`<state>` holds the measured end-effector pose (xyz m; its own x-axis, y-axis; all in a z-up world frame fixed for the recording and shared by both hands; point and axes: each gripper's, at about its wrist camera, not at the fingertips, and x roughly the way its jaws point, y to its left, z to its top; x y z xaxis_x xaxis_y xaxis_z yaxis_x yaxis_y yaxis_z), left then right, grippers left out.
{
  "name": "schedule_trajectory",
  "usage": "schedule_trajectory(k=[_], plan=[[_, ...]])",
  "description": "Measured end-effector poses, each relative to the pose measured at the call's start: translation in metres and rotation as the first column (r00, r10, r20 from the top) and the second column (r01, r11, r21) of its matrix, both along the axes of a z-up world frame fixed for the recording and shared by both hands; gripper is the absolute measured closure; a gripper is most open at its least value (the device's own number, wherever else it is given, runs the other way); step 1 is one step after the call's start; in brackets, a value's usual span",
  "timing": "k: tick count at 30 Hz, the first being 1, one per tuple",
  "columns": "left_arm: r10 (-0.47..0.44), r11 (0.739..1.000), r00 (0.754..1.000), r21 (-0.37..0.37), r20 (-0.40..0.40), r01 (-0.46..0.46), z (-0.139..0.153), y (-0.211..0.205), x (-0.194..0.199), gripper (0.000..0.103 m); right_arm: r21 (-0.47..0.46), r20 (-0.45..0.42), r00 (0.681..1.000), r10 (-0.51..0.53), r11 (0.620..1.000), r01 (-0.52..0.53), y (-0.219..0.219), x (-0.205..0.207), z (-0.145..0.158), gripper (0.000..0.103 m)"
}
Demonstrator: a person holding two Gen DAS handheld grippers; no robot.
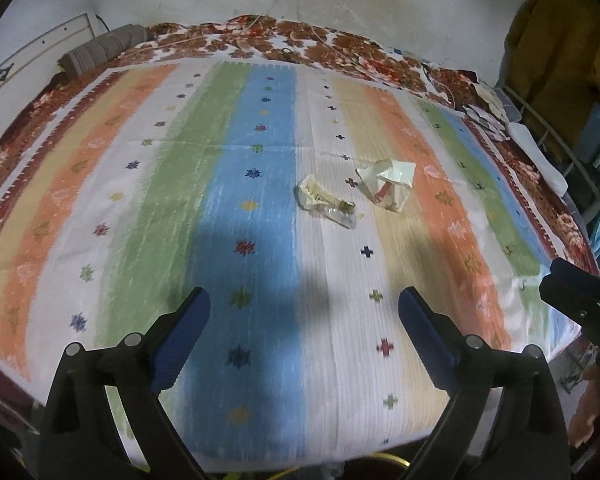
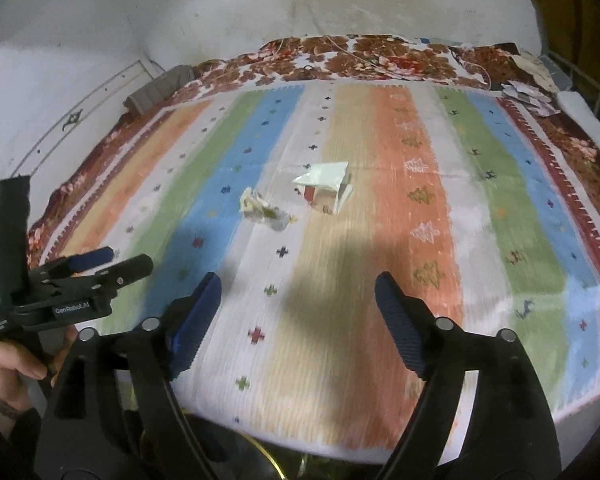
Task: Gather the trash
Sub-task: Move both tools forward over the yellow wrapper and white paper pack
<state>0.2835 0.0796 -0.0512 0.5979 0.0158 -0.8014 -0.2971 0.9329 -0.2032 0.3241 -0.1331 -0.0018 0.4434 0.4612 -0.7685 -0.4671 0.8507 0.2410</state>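
Two pieces of trash lie near the middle of a striped mat (image 1: 260,240) on a bed. A crumpled cream wrapper with a clear plastic tail (image 1: 326,202) lies left of a crumpled white paper packet with red print (image 1: 389,185). Both show in the right wrist view too: the wrapper (image 2: 262,210) and the packet (image 2: 325,188). My left gripper (image 1: 304,304) is open and empty, hovering over the mat's near edge, well short of the trash. My right gripper (image 2: 298,292) is open and empty, also near the front edge. The left gripper shows at the left of the right wrist view (image 2: 96,266).
A floral blanket (image 1: 300,44) lies under the mat. A grey rolled cloth (image 1: 100,50) sits at the far left by the wall. Papers and a white object (image 1: 496,116) lie at the far right edge. Yellow cloth (image 1: 560,52) hangs at right.
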Motion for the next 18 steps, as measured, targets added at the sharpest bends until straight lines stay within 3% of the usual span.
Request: schedule_trajectory(k=[4, 11, 18], plan=[[0.03, 0.998, 0.999, -0.056, -0.014, -0.031, -0.013, 0.011, 0.024, 0.008, 0.055, -0.041, 0.999, -0.002, 0.998, 0.004, -0.003, 0.026, -0.014, 0.023], [0.062, 0.99, 0.997, -0.121, -0.038, -0.066, -0.036, 0.033, 0.065, 0.007, 0.064, -0.057, 0.998, -0.011, 0.998, 0.015, 0.006, 0.066, -0.035, 0.015], [0.033, 0.992, 0.998, -0.116, -0.051, -0.038, -0.067, 0.038, 0.101, 0.007, 0.087, -0.093, 0.995, -0.03, 0.996, 0.038, 0.029, 0.107, -0.049, 0.013]])
